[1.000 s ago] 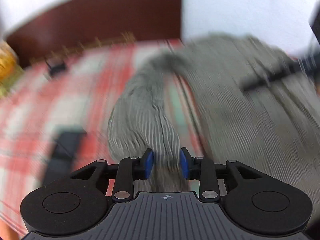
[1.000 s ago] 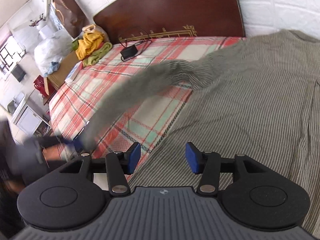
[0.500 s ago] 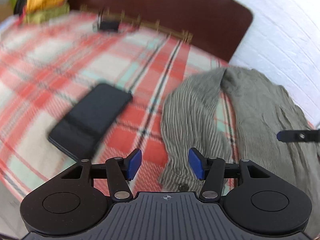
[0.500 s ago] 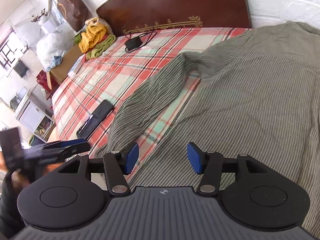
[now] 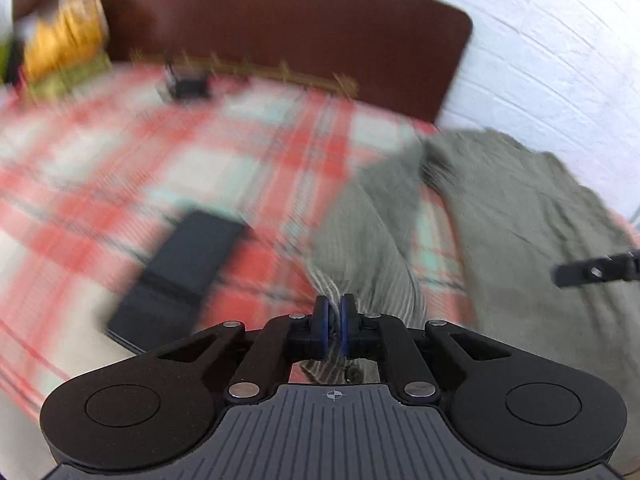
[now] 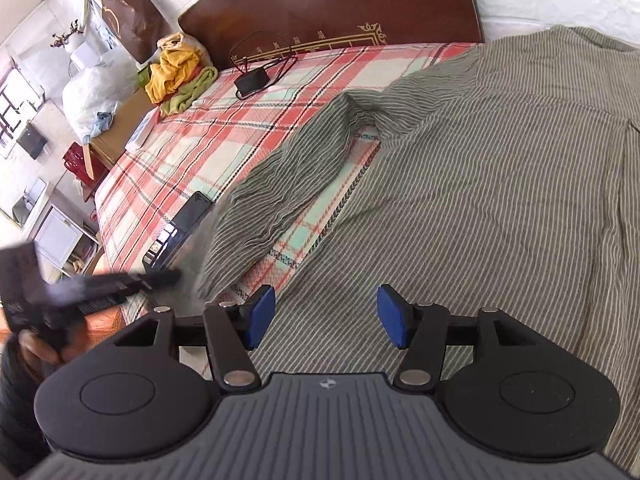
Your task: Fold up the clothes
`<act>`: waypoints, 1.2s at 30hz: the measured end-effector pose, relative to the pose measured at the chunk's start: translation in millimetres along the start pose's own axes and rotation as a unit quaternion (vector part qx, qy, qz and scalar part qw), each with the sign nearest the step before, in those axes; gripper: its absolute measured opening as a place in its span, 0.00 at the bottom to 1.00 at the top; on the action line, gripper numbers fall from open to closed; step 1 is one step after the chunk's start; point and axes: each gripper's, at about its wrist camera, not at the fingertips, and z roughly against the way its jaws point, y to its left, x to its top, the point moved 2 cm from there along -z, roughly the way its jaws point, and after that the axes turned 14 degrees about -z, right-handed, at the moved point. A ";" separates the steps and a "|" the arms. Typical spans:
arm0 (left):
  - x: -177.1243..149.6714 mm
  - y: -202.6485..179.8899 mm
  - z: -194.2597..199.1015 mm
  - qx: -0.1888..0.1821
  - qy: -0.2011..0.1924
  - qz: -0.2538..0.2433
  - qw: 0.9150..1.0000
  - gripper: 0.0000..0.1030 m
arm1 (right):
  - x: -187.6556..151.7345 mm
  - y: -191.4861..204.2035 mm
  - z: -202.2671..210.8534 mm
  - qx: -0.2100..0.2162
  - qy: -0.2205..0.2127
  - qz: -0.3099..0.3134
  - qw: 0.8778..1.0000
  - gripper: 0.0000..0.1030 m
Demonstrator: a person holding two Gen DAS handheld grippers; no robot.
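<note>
Striped shirt (image 6: 500,168): one sleeve (image 5: 360,240) pinched in left claw (image 5: 334,328); right claw (image 6: 326,316) spread apart.

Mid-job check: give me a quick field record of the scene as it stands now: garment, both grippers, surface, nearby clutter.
garment: grey-green striped shirt, spread on the bed, one sleeve stretched out sideways
left gripper: shut on the sleeve's cuff end
right gripper: open, above the shirt body, holding nothing
surface: red-and-teal plaid bedsheet
clutter: black phone beside the sleeve; black charger with cable near the brown wooden headboard
</note>
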 end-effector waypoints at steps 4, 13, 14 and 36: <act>19.4 25.6 18.6 0.077 -0.013 -0.013 0.997 0.01 | -0.8 -5.8 2.8 0.001 -0.001 -0.007 1.000 0.60; 26.1 45.0 -9.3 0.134 0.018 -0.028 0.990 0.01 | 4.9 -12.4 6.0 -0.011 -0.002 -0.008 1.000 0.60; 24.6 45.0 -12.9 0.129 0.022 -0.026 0.991 0.01 | 9.3 -11.9 8.0 -0.014 -0.006 -0.005 1.000 0.60; 17.9 65.9 -28.1 0.134 0.040 -0.028 0.990 0.64 | 223.1 -19.0 -86.4 -0.163 -0.086 0.038 0.982 0.59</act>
